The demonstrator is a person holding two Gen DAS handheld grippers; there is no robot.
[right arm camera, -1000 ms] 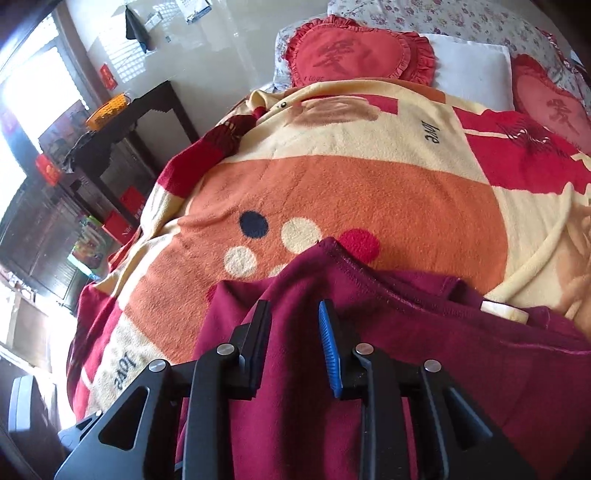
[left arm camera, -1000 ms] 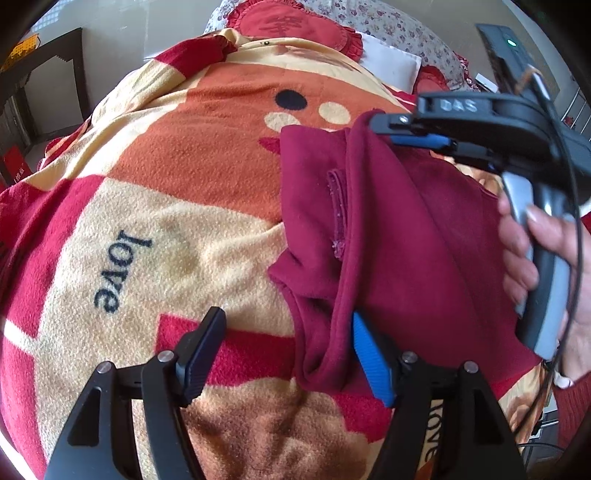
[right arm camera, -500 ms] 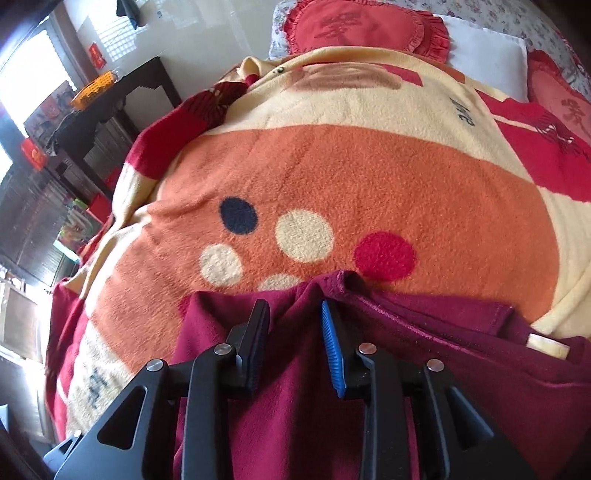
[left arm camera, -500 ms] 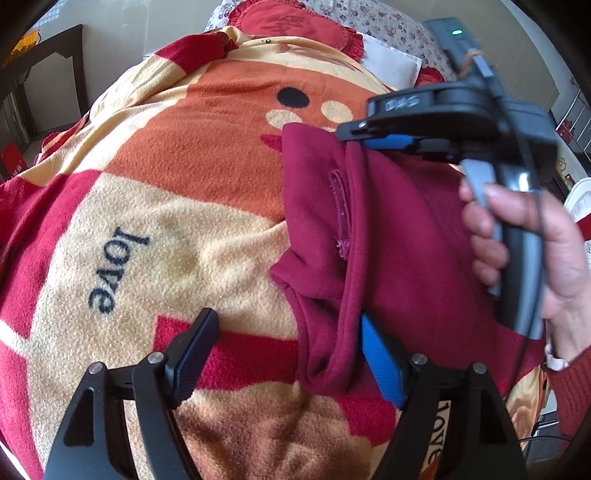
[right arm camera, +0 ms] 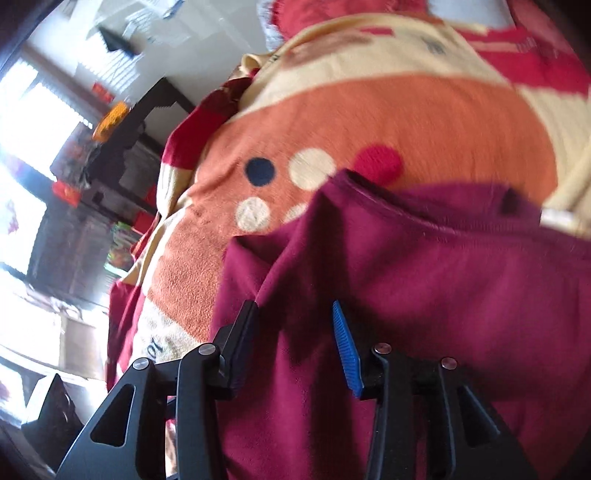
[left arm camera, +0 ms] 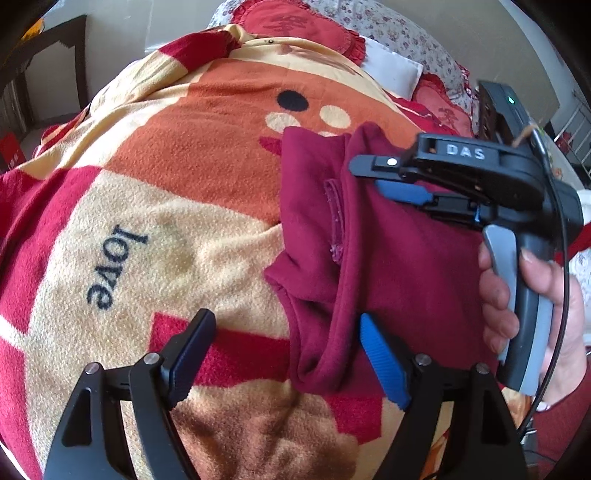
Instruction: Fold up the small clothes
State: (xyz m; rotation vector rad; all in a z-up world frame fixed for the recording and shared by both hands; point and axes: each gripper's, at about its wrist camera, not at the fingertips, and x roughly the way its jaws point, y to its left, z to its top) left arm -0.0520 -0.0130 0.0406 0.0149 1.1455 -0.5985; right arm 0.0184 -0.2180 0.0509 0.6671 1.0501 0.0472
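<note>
Maroon garment (left arm camera: 402, 266) lay folded over itself on the fleece blanket (left arm camera: 155, 206), with my two claws at its near and far ends. My left gripper (left arm camera: 284, 354) stood wide and was opening further, its blue pad (left arm camera: 384, 363) just beside the near folded corner, its black pad (left arm camera: 192, 350) over bare blanket, nothing pinched. My right gripper (right arm camera: 293, 339) was opening too, the jaws parting narrowly with a ridge of the maroon cloth between them, the pads no longer pressing it as far as I could tell through the blur. My right hand (left arm camera: 532, 295) gripped that tool's grey handle. Beyond the garment sat the blanket's dark and cream dots (right arm camera: 291, 173), then red heart cushions (left arm camera: 295, 29) and a dark side table (right arm camera: 147, 122).
</note>
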